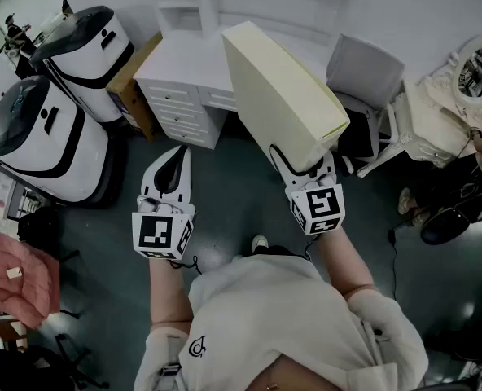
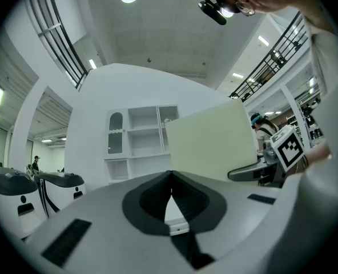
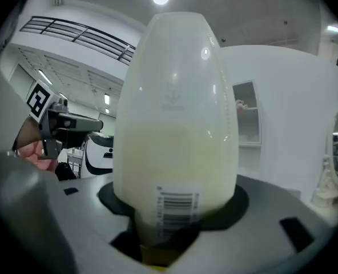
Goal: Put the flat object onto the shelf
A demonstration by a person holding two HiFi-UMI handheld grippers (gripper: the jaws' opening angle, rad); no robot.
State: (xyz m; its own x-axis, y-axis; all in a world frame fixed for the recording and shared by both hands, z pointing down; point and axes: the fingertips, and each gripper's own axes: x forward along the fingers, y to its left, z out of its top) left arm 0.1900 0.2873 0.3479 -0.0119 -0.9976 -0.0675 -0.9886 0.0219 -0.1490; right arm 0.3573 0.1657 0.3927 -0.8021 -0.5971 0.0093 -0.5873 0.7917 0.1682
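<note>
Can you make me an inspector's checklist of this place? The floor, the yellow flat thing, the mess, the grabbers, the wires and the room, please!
Surface: dark grey floor; a white desk with drawers stands ahead.
Job's things: pale yellow flat board held out in front, barcode label near the grip; white shelves behind the desk, board not yet on them.
Clutter: pink cloth at the left edge.
Grippers: right gripper shut on the board; left gripper shut, nothing in it.
Cables: what looks like a thin dark cord on the floor at the right.
Surroundings: two white-and-black machines; grey chair.
</note>
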